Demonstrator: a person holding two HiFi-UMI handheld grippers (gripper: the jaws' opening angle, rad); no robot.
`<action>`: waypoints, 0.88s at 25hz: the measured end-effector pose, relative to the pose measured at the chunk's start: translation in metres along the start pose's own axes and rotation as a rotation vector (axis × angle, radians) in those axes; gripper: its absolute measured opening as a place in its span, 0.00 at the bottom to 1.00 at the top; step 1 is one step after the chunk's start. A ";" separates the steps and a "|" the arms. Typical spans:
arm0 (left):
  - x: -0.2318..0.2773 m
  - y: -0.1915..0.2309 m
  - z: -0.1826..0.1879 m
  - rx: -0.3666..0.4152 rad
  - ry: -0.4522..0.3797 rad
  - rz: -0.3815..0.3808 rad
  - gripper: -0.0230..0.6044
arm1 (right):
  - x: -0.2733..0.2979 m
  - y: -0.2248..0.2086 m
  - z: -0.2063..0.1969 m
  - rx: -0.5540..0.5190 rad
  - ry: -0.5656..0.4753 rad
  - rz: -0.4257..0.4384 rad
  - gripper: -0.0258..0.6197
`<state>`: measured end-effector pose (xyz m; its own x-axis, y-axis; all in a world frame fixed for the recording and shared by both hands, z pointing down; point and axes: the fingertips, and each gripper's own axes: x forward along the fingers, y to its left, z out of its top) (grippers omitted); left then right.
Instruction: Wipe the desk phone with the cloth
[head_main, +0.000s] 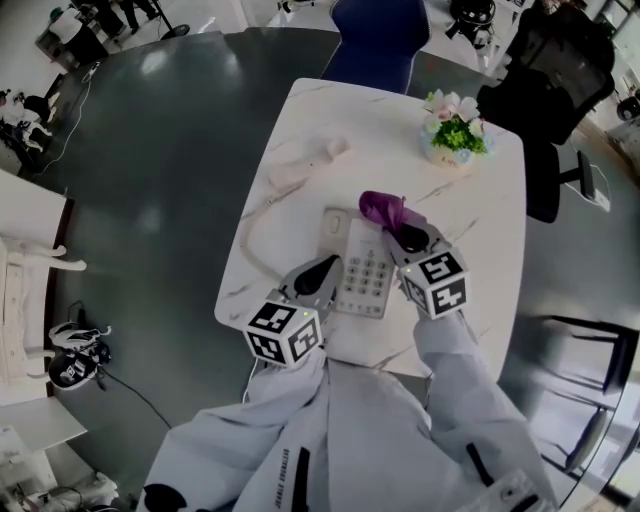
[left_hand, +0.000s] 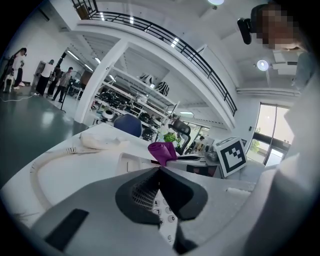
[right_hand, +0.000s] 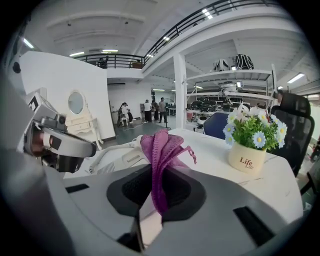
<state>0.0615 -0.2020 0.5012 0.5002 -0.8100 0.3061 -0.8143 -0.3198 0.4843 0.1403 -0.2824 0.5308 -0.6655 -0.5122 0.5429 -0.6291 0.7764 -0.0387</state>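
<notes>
The white desk phone (head_main: 365, 268) lies on the marble table (head_main: 480, 215), its keypad facing up. Its handset (head_main: 308, 166) rests off the cradle at the far left, joined by a coiled cord (head_main: 250, 235). My right gripper (head_main: 400, 232) is shut on a purple cloth (head_main: 384, 209) that bunches over the phone's far right corner. In the right gripper view the cloth (right_hand: 161, 150) stands up between the jaws. My left gripper (head_main: 320, 274) is shut with nothing in it, at the phone's left edge; keypad buttons (left_hand: 168, 211) show beneath its jaws.
A small pot of flowers (head_main: 454, 131) stands at the table's far right corner. A blue chair (head_main: 375, 40) sits beyond the table and a black office chair (head_main: 545, 70) at the right. People stand far off at the upper left.
</notes>
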 end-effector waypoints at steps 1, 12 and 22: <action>0.000 0.000 -0.001 -0.001 0.002 -0.005 0.03 | 0.001 0.001 -0.002 -0.009 0.008 -0.004 0.10; -0.017 0.000 -0.003 0.000 0.028 -0.045 0.03 | -0.003 0.020 -0.011 -0.022 0.058 -0.033 0.10; -0.026 -0.001 -0.011 0.004 0.046 -0.072 0.03 | -0.007 0.031 -0.022 -0.017 0.052 -0.050 0.10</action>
<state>0.0528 -0.1752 0.5016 0.5708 -0.7612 0.3078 -0.7768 -0.3791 0.5029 0.1343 -0.2465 0.5444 -0.6114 -0.5310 0.5867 -0.6539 0.7566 0.0033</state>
